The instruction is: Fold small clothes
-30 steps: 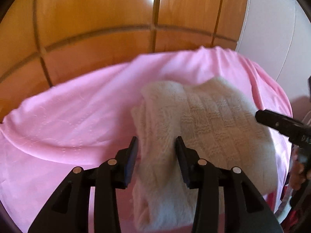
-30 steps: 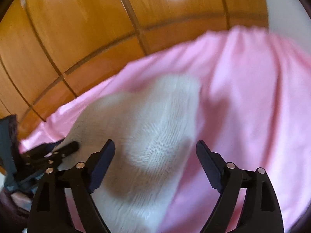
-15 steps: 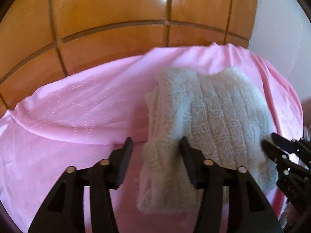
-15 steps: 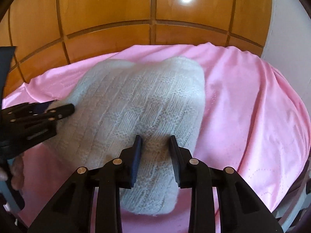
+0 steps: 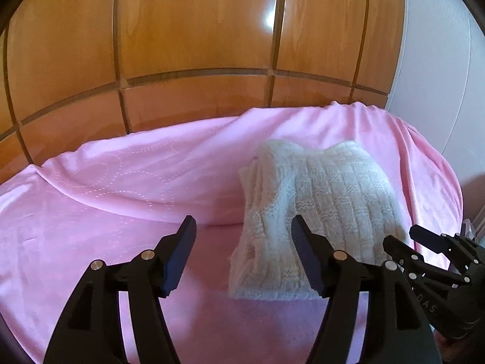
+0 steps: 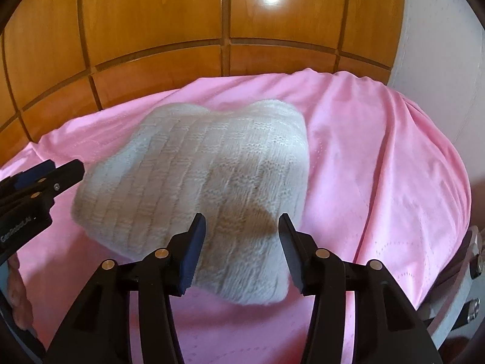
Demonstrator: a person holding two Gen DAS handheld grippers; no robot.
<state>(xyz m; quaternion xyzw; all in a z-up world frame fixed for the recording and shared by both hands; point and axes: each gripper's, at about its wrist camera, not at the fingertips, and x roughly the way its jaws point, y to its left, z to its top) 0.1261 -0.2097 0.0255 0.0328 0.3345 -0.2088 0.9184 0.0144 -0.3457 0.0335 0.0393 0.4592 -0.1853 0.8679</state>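
The left claw hangs over the near left part of the pink blanket, its jaws opening and gripping nothing. Its right finger overlaps the left edge of the folded cream knit garment in the left wrist view; whether it touches the wool cannot be told, and most of the gap shows bare blanket. The garment lies ahead and to the right of this claw, a thick folded bundle whose long axis runs from the near edge of the blanket toward the wooden wardrobe doors behind.

In the right wrist view the garment sits right of the blanket's middle, and the right claw stands over its near end, jaws opening, the pads apart from the knit and holding nothing. This claw looks the nearer of the two, so any next tuck or squaring-up probably falls to it.

No container shows in either view; the bundle simply rests on the blanket.
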